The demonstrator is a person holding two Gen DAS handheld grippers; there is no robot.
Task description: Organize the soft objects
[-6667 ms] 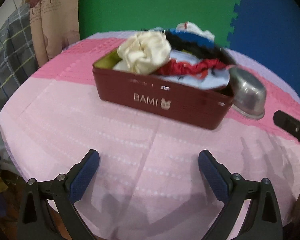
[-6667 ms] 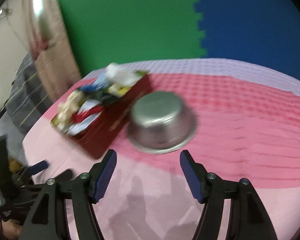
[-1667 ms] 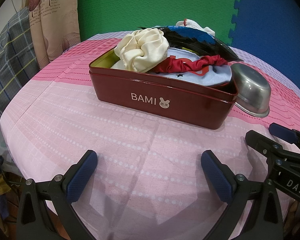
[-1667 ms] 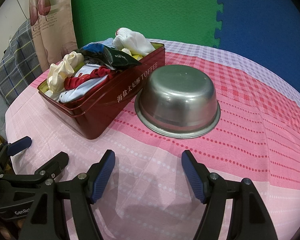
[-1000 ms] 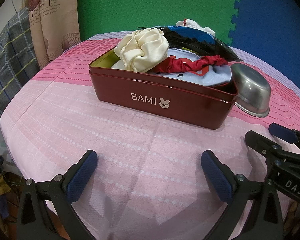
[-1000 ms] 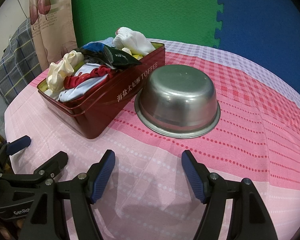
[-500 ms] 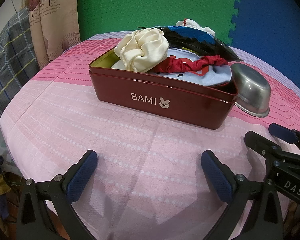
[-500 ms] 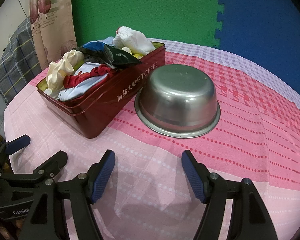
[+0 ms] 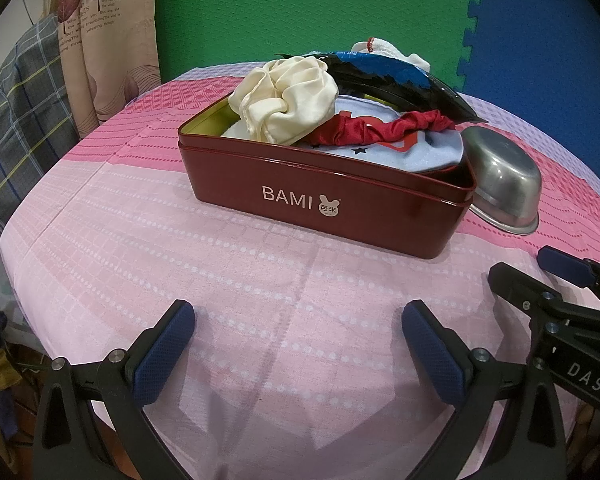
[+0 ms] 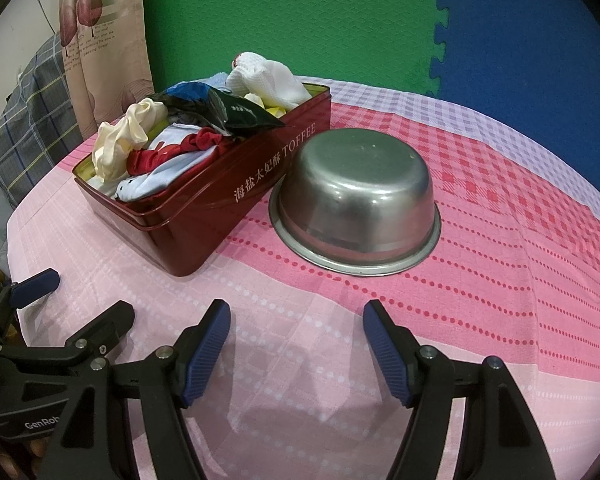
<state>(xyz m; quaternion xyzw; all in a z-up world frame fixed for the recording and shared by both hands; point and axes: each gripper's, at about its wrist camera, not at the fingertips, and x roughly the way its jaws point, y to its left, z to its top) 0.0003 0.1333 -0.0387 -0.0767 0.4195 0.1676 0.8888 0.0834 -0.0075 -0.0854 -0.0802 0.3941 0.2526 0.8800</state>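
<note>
A dark red tin (image 9: 324,208) (image 10: 204,216) stands on the pink tablecloth, heaped with soft things: a cream scrunchie (image 9: 288,100) (image 10: 120,140), a red scrunchie (image 9: 384,128) (image 10: 168,156), a light blue cloth (image 9: 416,152), a black-and-blue packet (image 9: 384,72) (image 10: 236,114) and a white cloth (image 10: 268,80). My left gripper (image 9: 298,338) hovers open over bare cloth in front of the tin. My right gripper (image 10: 296,336) is open too, nothing between its fingers, short of the tin and the bowl.
An upturned steel bowl (image 10: 356,208) (image 9: 500,184) rests right beside the tin. The round table (image 10: 500,280) drops away at its edges. A green and blue foam wall stands behind, a curtain and plaid fabric at the left.
Over the last second nothing has visibly moved. Several seconds ago both views were blurred and shifting; they have since settled where they are now.
</note>
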